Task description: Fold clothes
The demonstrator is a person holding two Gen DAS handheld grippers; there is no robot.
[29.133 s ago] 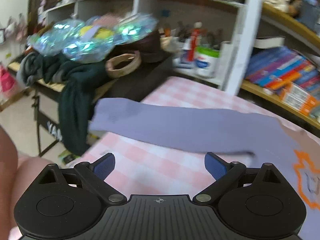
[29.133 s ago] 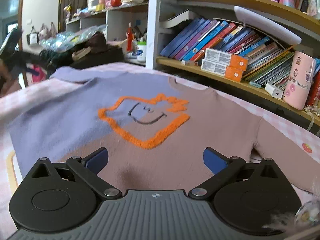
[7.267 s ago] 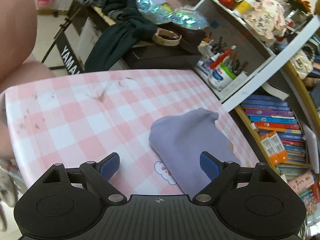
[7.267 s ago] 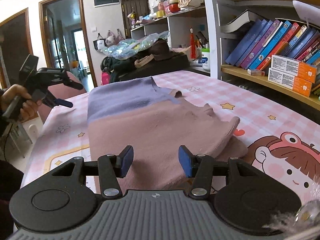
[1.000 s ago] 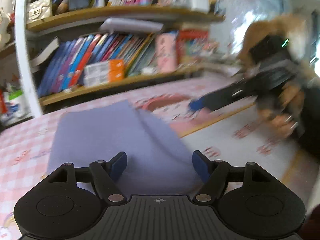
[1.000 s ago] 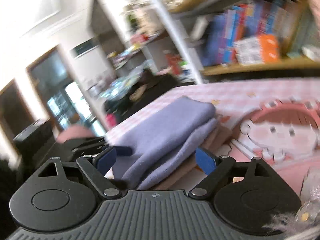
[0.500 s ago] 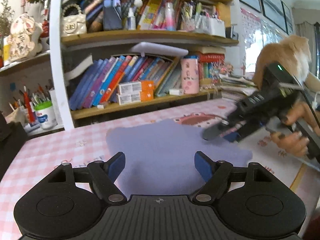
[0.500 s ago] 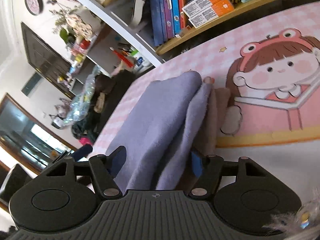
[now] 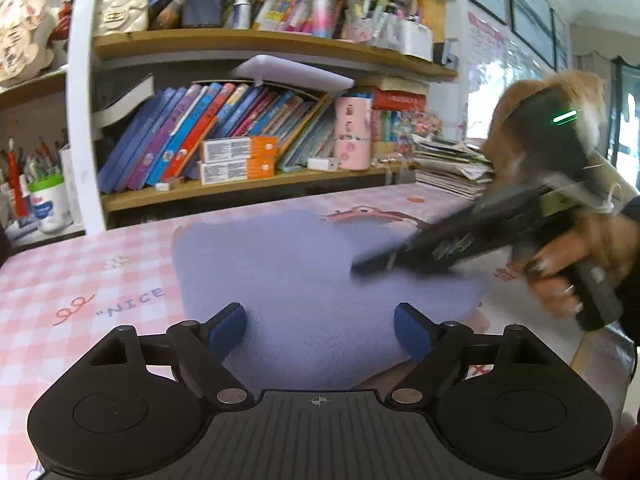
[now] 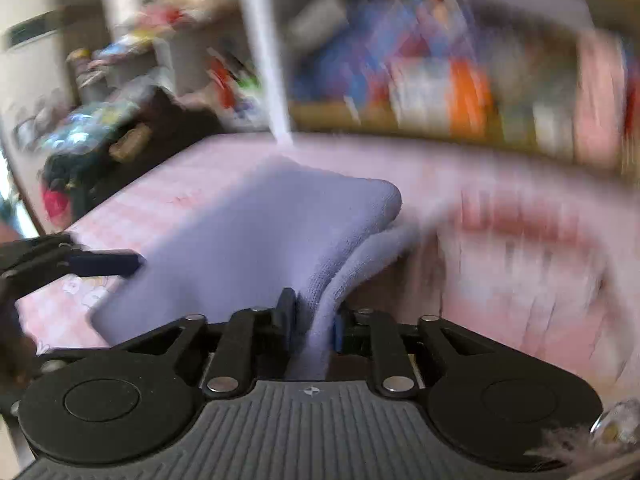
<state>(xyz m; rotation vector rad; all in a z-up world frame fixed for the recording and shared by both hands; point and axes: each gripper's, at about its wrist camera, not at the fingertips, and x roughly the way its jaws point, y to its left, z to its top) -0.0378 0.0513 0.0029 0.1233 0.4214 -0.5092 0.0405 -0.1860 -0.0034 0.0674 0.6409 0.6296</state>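
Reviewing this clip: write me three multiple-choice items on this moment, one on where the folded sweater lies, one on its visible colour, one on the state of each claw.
1. Where does the folded sweater lie?
A. on the pink checked tablecloth
B. on the bookshelf
C. on the floor

2. What colour is the sweater's top layer?
A. orange
B. lavender
C. dark green

3. How do the claws stand?
A. both open
B. left claw shut on the sweater, right claw open
C. left claw open, right claw shut on the sweater

Answers: 1 A, the left wrist view shows it flat on the checked cloth, in front of the shelf; 2 B, both views show a lavender top; 3 C, the left claw's blue pads stand wide apart over the fabric, while lavender fabric is pinched between the right claw's fingers.
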